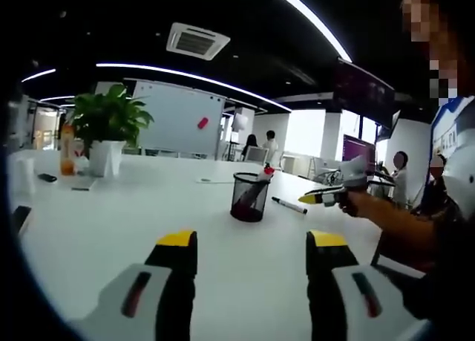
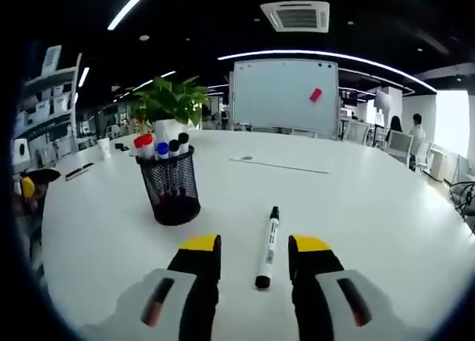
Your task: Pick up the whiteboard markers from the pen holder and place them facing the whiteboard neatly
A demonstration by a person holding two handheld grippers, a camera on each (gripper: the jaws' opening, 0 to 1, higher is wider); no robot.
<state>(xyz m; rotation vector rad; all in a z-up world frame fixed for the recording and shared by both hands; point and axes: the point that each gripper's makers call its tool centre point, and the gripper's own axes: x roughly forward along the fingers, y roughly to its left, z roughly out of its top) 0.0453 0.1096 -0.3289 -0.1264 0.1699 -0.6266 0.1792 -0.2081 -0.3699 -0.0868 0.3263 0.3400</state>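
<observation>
white table (image 2: 386, 215), broad and bare around the work spot, far edge well beyond the holder. one black mesh pen holder (image 2: 172, 186) standing upright, holding four whiteboard markers (image 2: 161, 147): one red-capped, one blue-capped, two black-capped, caps up. one black-capped marker (image 2: 267, 247) lying flat just right of the holder, long axis running toward the whiteboard (image 2: 285, 94), cap at the far end. right gripper (image 2: 255, 261) released, jaws straddling the marker's near end. left gripper (image 1: 252, 255) released, grasping nothing, low over open table. potted plant (image 2: 168, 102) behind the holder.

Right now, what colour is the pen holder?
Black mesh pen holder, clearest in the right gripper view.
</observation>
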